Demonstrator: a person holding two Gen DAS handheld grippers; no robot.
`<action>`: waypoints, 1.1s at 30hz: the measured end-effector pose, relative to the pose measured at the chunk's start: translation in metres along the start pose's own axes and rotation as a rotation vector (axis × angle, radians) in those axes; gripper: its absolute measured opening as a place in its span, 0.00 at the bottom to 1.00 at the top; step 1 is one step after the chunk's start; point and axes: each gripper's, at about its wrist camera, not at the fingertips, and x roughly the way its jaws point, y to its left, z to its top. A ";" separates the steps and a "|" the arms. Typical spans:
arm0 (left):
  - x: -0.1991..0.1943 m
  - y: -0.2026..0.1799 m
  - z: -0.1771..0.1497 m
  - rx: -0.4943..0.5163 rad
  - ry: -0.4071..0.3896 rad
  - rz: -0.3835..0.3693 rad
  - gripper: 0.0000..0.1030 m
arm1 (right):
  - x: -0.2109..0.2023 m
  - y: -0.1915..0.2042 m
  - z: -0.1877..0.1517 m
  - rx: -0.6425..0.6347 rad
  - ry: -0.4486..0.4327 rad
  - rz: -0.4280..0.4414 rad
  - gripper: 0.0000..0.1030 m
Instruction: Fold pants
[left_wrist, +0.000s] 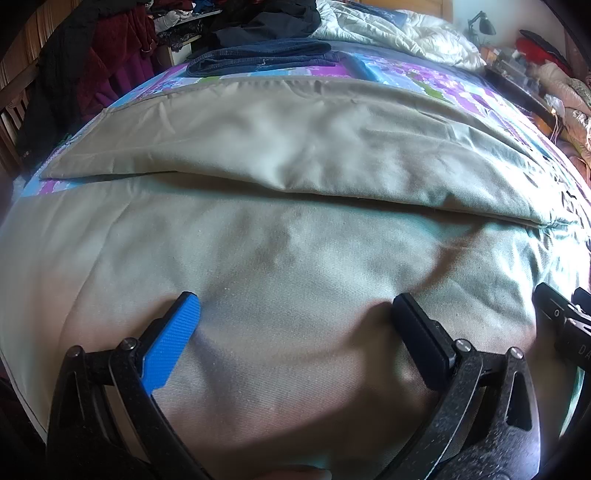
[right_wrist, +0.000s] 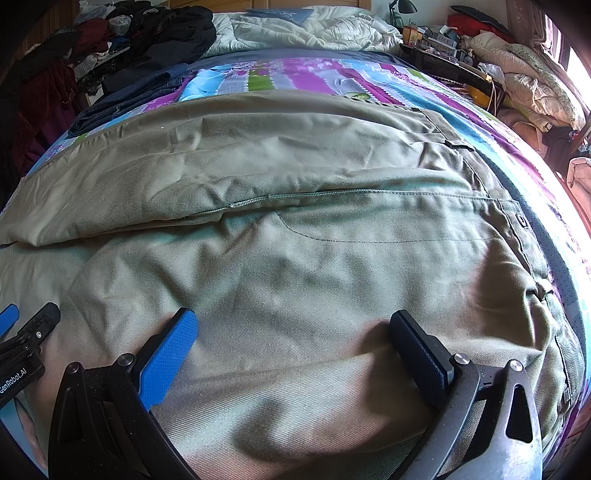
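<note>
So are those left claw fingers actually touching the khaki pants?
Touching. In the left wrist view, the left gripper stands open and its blue fingertip presses a shaded dent into the khaki pants.

R gripper (right_wrist: 293, 328) jaws wide apart, tips resting on khaki pants (right_wrist: 295, 206), near waistband; L gripper (right_wrist: 22, 332) just beside, at pants' left edge.
</note>
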 end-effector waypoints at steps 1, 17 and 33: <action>0.000 0.000 0.000 0.000 0.000 0.001 1.00 | 0.000 0.000 0.000 0.000 0.000 0.000 1.00; 0.000 0.000 0.000 0.003 0.001 0.004 1.00 | -0.003 0.002 0.001 0.000 -0.002 0.002 1.00; 0.000 0.000 0.000 0.004 0.002 0.006 1.00 | -0.001 0.002 0.001 0.004 -0.002 0.006 1.00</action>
